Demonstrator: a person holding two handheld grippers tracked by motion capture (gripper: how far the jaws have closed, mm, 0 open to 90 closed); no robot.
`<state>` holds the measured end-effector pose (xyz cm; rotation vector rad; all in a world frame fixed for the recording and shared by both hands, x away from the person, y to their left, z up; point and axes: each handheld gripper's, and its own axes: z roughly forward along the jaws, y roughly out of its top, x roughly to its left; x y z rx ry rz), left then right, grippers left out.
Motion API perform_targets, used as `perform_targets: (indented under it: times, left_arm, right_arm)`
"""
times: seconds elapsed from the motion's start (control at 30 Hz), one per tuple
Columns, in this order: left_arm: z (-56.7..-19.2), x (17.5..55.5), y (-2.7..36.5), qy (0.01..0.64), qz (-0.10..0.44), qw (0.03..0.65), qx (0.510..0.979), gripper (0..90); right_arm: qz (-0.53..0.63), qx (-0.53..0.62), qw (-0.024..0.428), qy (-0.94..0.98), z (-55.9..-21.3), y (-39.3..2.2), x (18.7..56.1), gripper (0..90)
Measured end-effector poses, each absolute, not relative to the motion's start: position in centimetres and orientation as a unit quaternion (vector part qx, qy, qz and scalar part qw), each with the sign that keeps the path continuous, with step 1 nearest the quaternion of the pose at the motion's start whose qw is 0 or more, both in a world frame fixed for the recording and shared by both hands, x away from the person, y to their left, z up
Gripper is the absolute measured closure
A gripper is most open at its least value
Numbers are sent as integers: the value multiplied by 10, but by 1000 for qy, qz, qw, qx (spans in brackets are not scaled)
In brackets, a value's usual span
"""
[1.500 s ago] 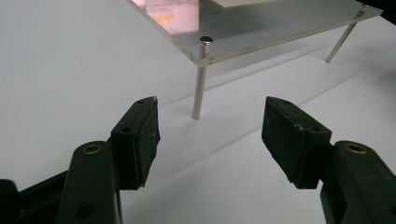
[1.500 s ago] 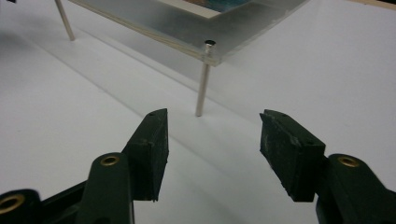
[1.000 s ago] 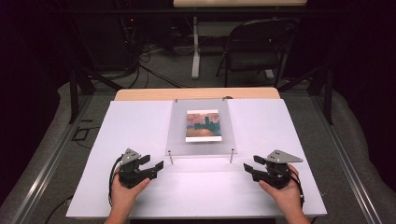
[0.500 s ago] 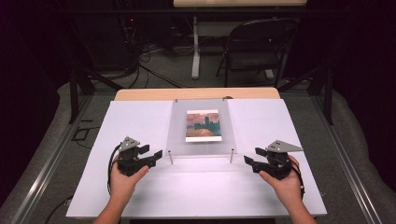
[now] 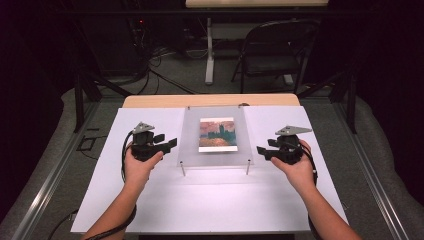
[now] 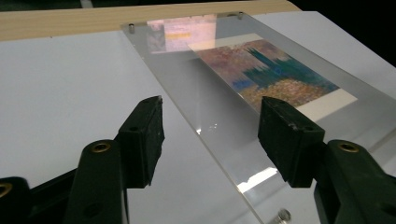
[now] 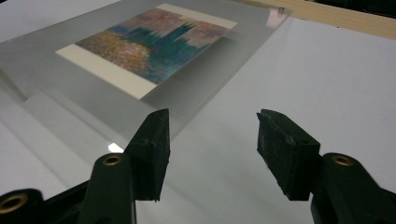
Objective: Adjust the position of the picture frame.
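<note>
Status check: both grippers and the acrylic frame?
Left gripper open, right gripper open, flanking clear acrylic frame with painted print. Frame untouched on white table. Nothing in between.

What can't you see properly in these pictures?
- The painted picture under the clear plastic sheet: too small in the high view to tell its subject; glare covers its far end in the left gripper view.
- Small metal post under the sheet: cut off by the bottom edge, left gripper view.
- Dark folding chair: too dim, high view.

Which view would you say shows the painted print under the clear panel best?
The high view: the whole print faces the camera squarely. The left gripper view and right gripper view show it slanted and from low down, beyond open jaws.
</note>
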<state>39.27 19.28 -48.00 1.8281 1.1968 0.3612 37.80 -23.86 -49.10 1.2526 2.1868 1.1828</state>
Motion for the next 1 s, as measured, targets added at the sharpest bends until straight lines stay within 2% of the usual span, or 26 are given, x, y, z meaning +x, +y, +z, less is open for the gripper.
perform_targets:
  times: [0.23, 0.37, 0.63, 1.0]
  left_arm:
    - [-480, 415, 189, 488, 143, 432, 744, 374]
    - [-480, 431, 188, 500, 144, 418, 744, 357]
    - [-482, 453, 187, 522, 147, 399, 739, 355]
    - [-497, 478, 187, 539, 144, 410, 722, 358]
  right_arm:
    - [414, 461, 172, 766, -489, -237, 408, 395]
    - [398, 467, 192, 766, -485, -233, 430, 330]
    - [379, 481, 208, 763, -483, -226, 452, 337]
    - [401, 490, 187, 751, -490, -212, 476, 365]
